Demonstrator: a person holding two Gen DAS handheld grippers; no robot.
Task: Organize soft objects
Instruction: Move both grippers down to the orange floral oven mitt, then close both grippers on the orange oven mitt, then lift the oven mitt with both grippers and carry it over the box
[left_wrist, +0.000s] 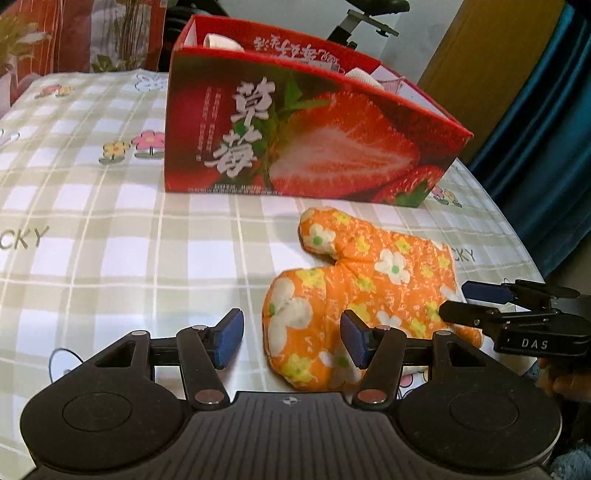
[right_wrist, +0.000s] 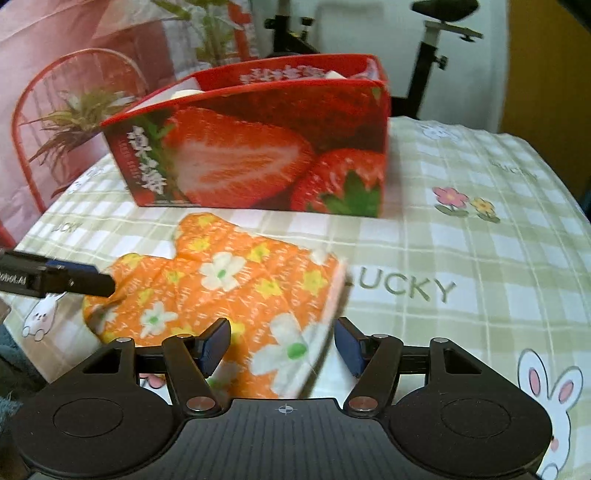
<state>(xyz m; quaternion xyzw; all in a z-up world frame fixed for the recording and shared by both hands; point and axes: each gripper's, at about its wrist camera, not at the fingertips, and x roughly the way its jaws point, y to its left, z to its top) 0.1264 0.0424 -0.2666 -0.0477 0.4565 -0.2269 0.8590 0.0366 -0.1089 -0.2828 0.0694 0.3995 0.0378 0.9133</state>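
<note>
An orange flowered oven mitt (left_wrist: 369, 273) lies flat on the checked cloth, just in front of a red strawberry box (left_wrist: 314, 147). My left gripper (left_wrist: 291, 341) is open over the mitt's rounded finger end: the right pad sits above the fabric and the left pad is clear of it. In the right wrist view, my right gripper (right_wrist: 282, 347) is open with the cuff corner of the mitt (right_wrist: 236, 280) between its jaws, and the right pad is off the cloth edge. Each gripper shows in the other's view, the right gripper (left_wrist: 461, 302) and the left gripper (right_wrist: 107, 284). The box (right_wrist: 258, 155) holds white items.
The checked tablecloth (right_wrist: 480, 258) with flower and rabbit prints covers the table. A red wire frame (right_wrist: 29, 122) with plants stands behind at the left. An exercise bike (right_wrist: 436, 48) stands behind the box. A blue curtain (left_wrist: 546, 129) hangs past the table's right edge.
</note>
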